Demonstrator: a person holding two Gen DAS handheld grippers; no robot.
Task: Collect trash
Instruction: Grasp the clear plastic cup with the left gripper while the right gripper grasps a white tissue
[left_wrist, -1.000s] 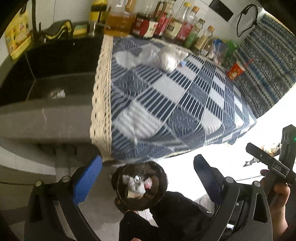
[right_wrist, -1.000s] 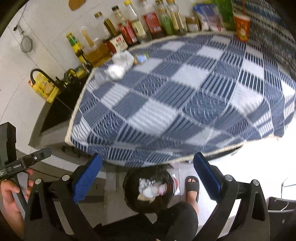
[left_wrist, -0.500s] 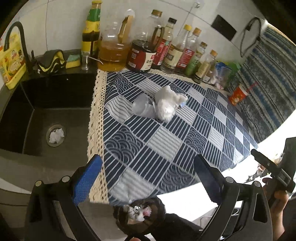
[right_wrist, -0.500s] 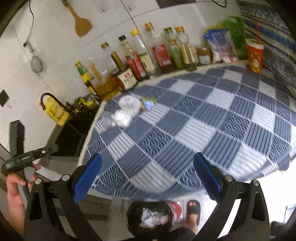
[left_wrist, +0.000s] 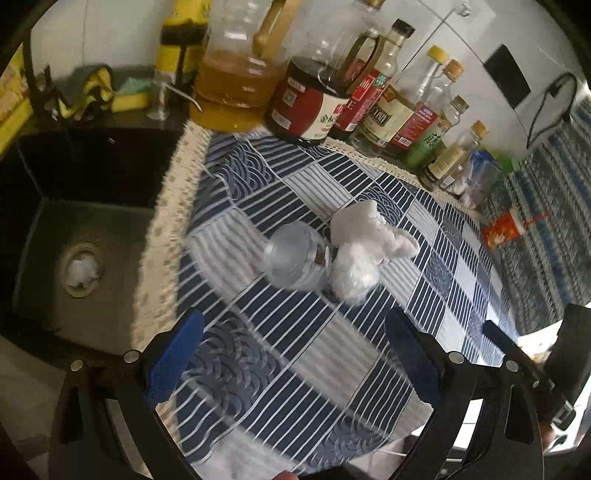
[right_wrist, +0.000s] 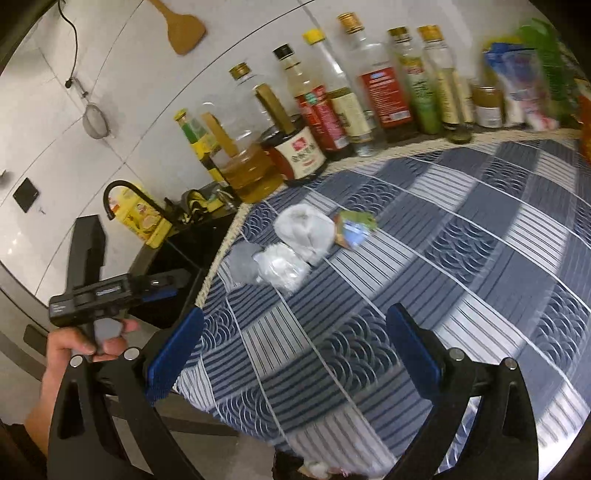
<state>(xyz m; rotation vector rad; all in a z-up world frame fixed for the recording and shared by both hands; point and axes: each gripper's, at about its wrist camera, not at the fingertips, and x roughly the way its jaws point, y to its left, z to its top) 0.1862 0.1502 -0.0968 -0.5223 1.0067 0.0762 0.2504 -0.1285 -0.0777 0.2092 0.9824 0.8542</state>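
A small heap of trash lies on the blue checked tablecloth (left_wrist: 332, 369): a clear plastic cup (left_wrist: 293, 254) on its side, touching crumpled white paper and plastic (left_wrist: 364, 240). The right wrist view shows the same heap, with white paper (right_wrist: 304, 230), crumpled clear plastic (right_wrist: 282, 267) and a green-blue wrapper (right_wrist: 354, 227). My left gripper (left_wrist: 293, 332) hovers over the cloth short of the cup. Its jaws are wide and closing slightly, with nothing between them. My right gripper (right_wrist: 295, 325) is open and empty, farther back from the heap.
Sauce and oil bottles (left_wrist: 314, 107) line the back wall. A dark sink (left_wrist: 81, 236) with white scraps in its drain lies left of the cloth. A red paper cup (left_wrist: 504, 230) stands far right. The bin's rim (right_wrist: 291, 467) shows below the table edge.
Both grippers have swung up from the floor bin and forward over the table. The trash heap is now closer and larger, and the bin has slipped nearly out of view.
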